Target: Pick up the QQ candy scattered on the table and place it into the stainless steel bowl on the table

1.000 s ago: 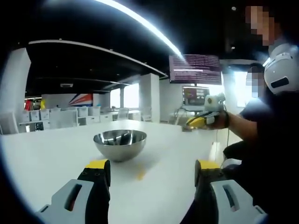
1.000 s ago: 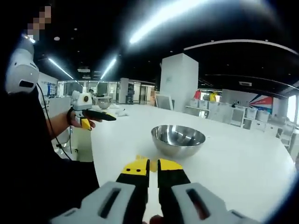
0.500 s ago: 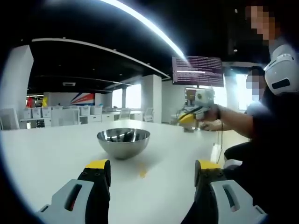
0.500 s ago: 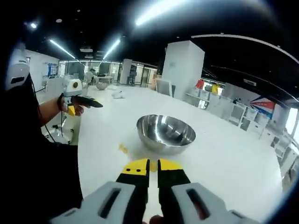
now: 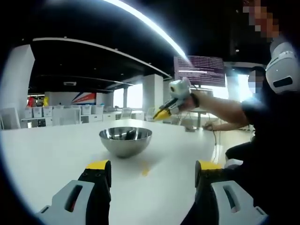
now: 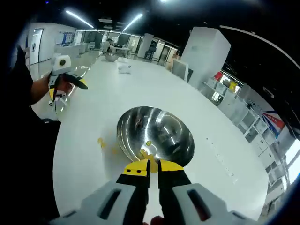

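In the right gripper view, the right gripper [image 6: 150, 165] is seen with its yellow-tipped jaws pressed close together over the near rim of the round stainless steel bowl [image 6: 155, 136]; whether a candy is pinched between them cannot be told, since no piece is visible at the tips. The bowl lies directly ahead of and below this gripper, so a release from here is judged to fall inside it or onto its near lip. A few small yellow QQ candies [image 6: 146, 152] are seen already lying inside the bowl, near its front wall. Just beside the bowl, on the white tabletop [image 6: 93, 117] toward the person's side, loose yellow candy pieces [image 6: 101, 142] remain to be collected. In the left gripper view, the left gripper [image 5: 152, 169] is held with its jaws spread wide and empty, low above the tabletop, with one loose candy between it and the bowl. Nothing stands between either gripper and the bowl. Farther off, office desks and a white pillar [image 6: 206, 49] are seen.
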Demonstrator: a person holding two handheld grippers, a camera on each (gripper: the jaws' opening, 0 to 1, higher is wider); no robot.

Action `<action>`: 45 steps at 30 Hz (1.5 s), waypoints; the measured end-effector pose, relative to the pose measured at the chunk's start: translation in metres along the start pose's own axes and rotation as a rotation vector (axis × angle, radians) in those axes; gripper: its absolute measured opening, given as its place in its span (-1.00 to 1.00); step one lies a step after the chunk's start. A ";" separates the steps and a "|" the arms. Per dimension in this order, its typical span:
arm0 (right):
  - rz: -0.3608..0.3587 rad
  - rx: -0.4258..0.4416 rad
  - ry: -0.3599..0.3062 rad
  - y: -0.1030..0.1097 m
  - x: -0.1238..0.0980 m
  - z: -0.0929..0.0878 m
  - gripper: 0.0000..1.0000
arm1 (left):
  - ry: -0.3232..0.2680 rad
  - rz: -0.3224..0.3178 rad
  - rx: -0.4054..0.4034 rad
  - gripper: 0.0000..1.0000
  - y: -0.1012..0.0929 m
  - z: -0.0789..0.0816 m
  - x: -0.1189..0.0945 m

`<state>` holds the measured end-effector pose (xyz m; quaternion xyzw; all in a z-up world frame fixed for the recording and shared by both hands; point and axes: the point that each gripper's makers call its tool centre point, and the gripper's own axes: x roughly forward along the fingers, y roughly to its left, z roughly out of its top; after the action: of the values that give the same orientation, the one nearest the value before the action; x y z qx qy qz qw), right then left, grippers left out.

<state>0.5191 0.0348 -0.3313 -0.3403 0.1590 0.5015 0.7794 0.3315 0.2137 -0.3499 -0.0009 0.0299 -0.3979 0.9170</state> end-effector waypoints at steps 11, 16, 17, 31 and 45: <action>0.094 -0.160 0.168 -0.008 0.054 0.006 -0.83 | -0.005 0.005 -0.002 0.47 0.000 0.001 -0.002; 0.120 -0.222 0.233 -0.007 0.063 -0.002 -0.82 | -0.008 0.014 -0.008 0.47 0.004 -0.001 -0.005; 0.123 -0.225 0.237 -0.007 0.064 -0.003 -0.82 | -0.008 0.016 -0.011 0.47 0.004 -0.002 -0.006; 0.121 -0.204 0.241 -0.011 0.057 -0.002 -0.65 | -0.013 0.019 -0.016 0.47 0.008 -0.002 -0.007; 0.135 -0.216 0.231 -0.008 0.057 0.001 -0.50 | -0.016 0.024 -0.014 0.47 0.011 0.000 -0.008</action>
<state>0.5521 0.0719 -0.3615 -0.4659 0.2153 0.5245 0.6793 0.3336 0.2272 -0.3501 -0.0099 0.0255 -0.3864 0.9219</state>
